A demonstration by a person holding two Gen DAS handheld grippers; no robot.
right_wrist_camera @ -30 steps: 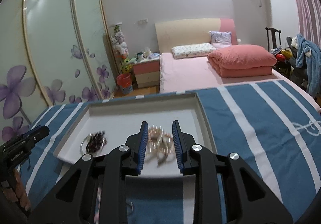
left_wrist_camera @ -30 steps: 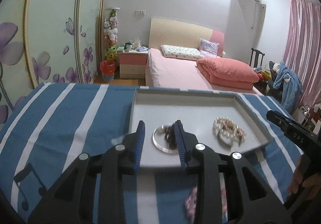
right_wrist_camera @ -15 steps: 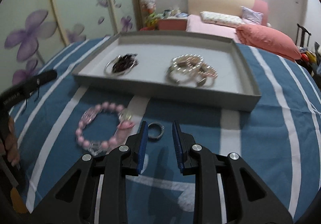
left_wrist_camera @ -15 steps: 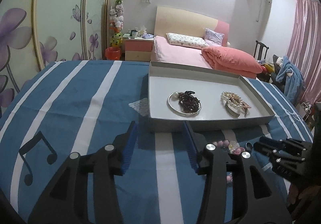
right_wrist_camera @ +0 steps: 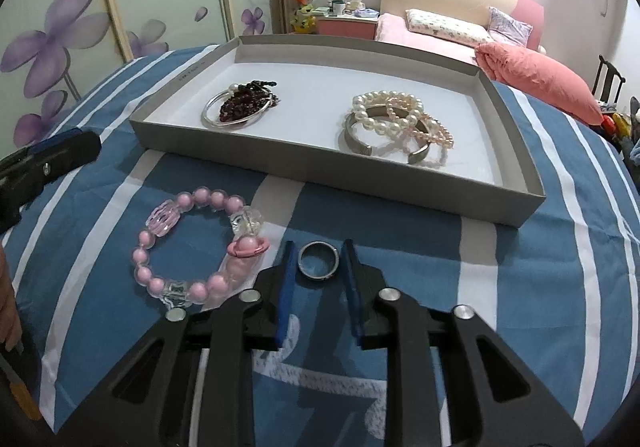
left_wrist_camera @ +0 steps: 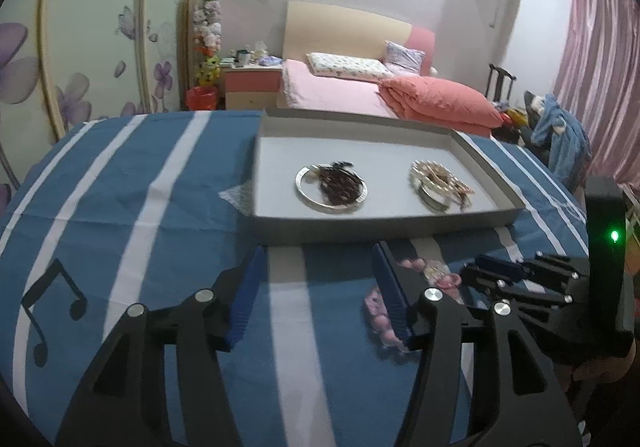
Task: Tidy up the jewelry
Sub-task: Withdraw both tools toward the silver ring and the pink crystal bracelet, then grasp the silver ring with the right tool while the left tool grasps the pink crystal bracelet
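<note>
Left gripper [left_wrist_camera: 316, 275], jaws spread and just widened, nothing between them, above the striped cloth [left_wrist_camera: 120, 207]. Pink bracelet [right_wrist_camera: 198, 247] on the cloth in front of the tray [right_wrist_camera: 400, 189]. Right gripper [right_wrist_camera: 318, 267], jaws narrowly parted and just drawn closer, flanks a metal ring [right_wrist_camera: 319, 260] on the cloth without clearly touching it. In the tray: silver bangle with dark beads [right_wrist_camera: 240, 105] left, pearl bracelets [right_wrist_camera: 396, 119] right.
</note>
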